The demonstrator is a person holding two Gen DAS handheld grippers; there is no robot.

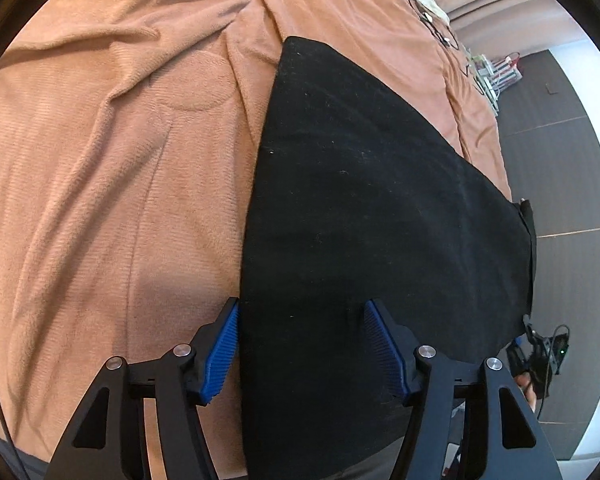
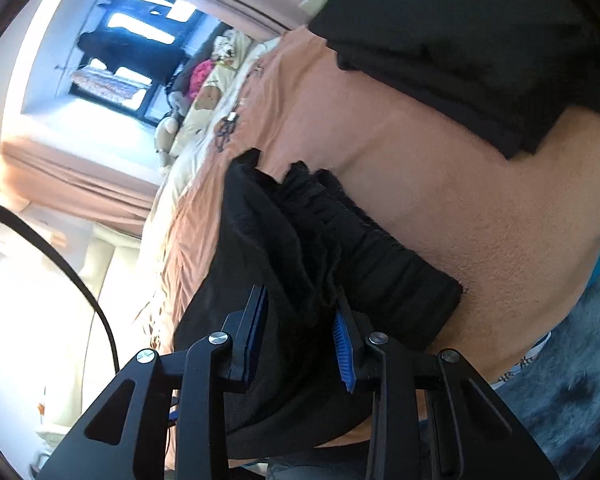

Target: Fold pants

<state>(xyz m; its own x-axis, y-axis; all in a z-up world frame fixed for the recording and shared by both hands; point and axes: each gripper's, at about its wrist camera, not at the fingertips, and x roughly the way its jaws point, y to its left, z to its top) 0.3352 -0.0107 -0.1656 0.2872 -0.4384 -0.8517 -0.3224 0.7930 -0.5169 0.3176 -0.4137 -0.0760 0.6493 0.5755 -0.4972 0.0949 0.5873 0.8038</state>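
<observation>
Black pants (image 1: 380,200) are laid flat on the orange blanket (image 1: 100,140), spread from 6 toward 12 o'clock in the left wrist view. Left gripper (image 1: 300,344) is held apart, pads straddling the pants' left edge, nothing pinched. Right gripper (image 2: 300,336) is clenched on the bunched waistband (image 2: 360,240). A second dark folded garment (image 2: 480,60) is seen at 1 o'clock.

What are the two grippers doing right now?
Left gripper: open, over the black pants.
Right gripper: shut on the pants' bunched waistband.
</observation>
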